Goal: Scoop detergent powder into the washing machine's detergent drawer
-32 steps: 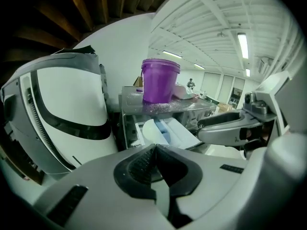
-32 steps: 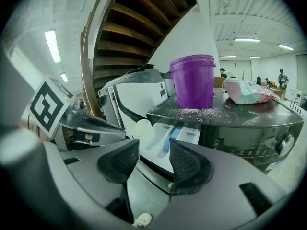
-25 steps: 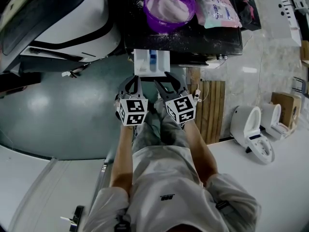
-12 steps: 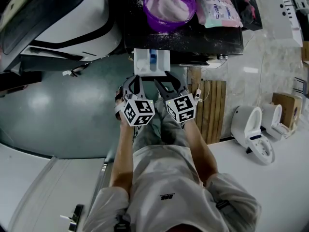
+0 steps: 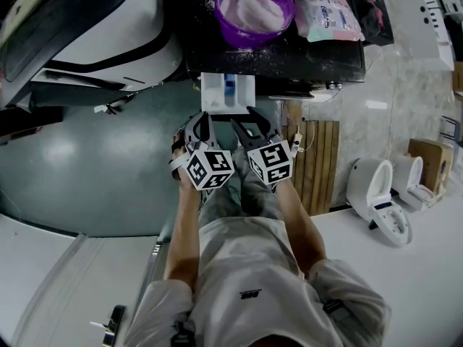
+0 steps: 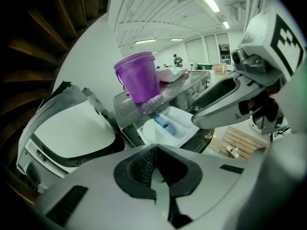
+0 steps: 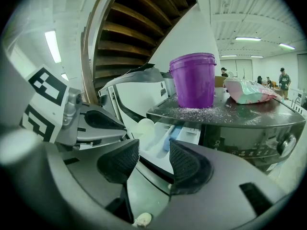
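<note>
The white detergent drawer (image 5: 227, 92) stands pulled out of the washing machine's front, with a blue insert (image 5: 229, 89) in its middle. Behind it on the dark machine top sits a purple tub (image 5: 255, 9) full of white powder. My left gripper (image 5: 203, 121) hovers just in front of the drawer, its pads (image 6: 144, 164) meeting with nothing between them. My right gripper (image 5: 246, 120) is beside it, open and empty, with a clear gap between its pads (image 7: 189, 164). In the right gripper view the drawer (image 7: 163, 135) lies straight ahead and the tub (image 7: 194, 79) above it.
A pink-and-white pouch (image 5: 325, 13) lies right of the tub, and spilled powder (image 7: 206, 111) dusts the machine top. The machine's round door (image 5: 94, 27) hangs open at the left. Wooden slats (image 5: 318, 161) and white toilets (image 5: 380, 194) are at the right.
The left gripper has twisted and its marker cube has drifted slightly right, towards the right gripper. The right gripper and the drawer have stayed put.
</note>
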Tool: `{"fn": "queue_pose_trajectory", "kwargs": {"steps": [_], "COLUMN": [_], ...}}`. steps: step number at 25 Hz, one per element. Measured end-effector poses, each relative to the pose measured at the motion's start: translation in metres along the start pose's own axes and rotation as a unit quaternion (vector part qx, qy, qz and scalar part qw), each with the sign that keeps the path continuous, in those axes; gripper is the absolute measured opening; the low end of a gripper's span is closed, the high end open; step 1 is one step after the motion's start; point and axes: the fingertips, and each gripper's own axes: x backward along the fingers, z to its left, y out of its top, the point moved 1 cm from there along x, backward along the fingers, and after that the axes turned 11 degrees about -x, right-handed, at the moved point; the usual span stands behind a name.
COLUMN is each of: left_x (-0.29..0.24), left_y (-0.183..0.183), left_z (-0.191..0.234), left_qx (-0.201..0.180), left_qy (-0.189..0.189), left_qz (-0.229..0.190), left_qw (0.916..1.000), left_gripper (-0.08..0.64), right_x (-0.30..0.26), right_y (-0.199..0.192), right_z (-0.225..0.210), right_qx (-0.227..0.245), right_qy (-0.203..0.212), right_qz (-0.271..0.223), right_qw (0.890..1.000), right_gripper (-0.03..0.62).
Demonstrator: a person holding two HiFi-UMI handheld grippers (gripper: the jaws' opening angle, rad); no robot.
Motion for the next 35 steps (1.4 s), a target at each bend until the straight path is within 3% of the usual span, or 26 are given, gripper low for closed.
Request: {"fn": "queue_pose_trajectory", "kwargs": {"steps": [5,25,30,35], "left_x": [-0.0020,-0.0003,-0.0008,0.0017], "left_y": [-0.0023,-0.0023,-0.0011,-0.0023], "left_z": [-0.0034,-0.0045,-0.0081,-0.0065], "left_qx": [-0.018,-0.020,-0.010,0.030], "left_qy": [0.001,-0.004,-0.011,-0.017], "left_qz": [0.006,0.011,0.008,-0.006], "left_qw": [0.9998,0.9997,0.9999,0.9994], "left_gripper": [0.015,0.015,0.015,0.015], "right_x": [-0.0017,-0.0019,-0.0013,0.0024], "right_y": [-0.0003,0.0013,0.0021,0.0061], "right_z": [0.0030,0.0029,0.0026,0.0012], "right_qx": [0.001,0.000,0.002,0.002], "right_qy": [0.000,-0.004,-0.007,-0.013], "right_qz": [0.001,0.001,0.000,-0.005], "right_qw": [1.000,1.000,1.000,1.000], "right_gripper": [0.196,0.196,0.196,0.196]}}
